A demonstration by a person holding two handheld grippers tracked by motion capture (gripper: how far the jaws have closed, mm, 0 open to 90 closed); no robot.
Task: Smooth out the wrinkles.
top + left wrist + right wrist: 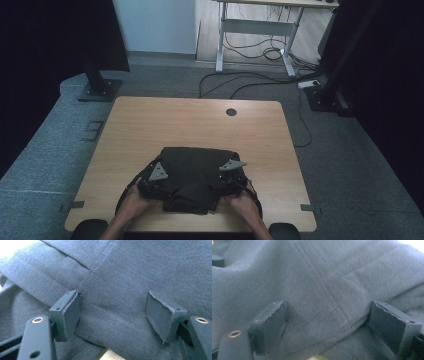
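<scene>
One dark garment lies folded on the near half of the wooden table, and two grippers are on it, one at each side. The left gripper sits at the garment's left edge with the person's left hand behind it; the right gripper sits at the right edge, held by the right hand. Two grey three-cornered plates show, one atop each gripper. From the left gripper view, the jaws stand spread wide, grey cloth with one stitched seam running between the two pads. From the right gripper view, same story: jaws apart, cloth bulging between them. Beyond the table, one white-legged desk stands over cables on the floor.
</scene>
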